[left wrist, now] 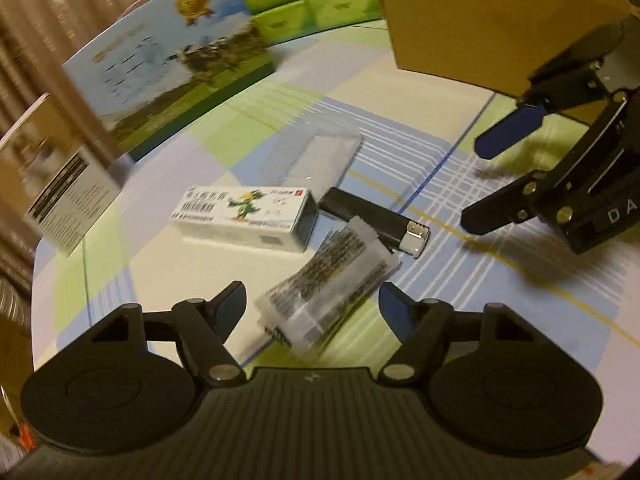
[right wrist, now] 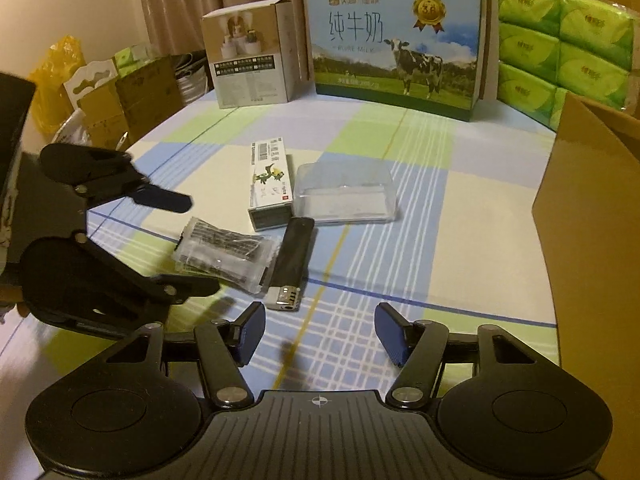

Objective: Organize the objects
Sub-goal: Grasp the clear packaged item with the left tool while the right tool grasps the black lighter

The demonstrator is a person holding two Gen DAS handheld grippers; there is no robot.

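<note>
On the checked tablecloth lie a clear sachet pack, a black lighter, a white ointment box and a clear plastic case. My left gripper is open, its fingers on either side of the sachet pack's near end, apart from it; it also shows in the right wrist view. My right gripper is open and empty just short of the lighter; in the left wrist view it hovers to the right of the lighter.
A brown cardboard box stands at the right. A milk carton box, a small product box and green tissue packs line the back. Bags and cartons sit beyond the left table edge.
</note>
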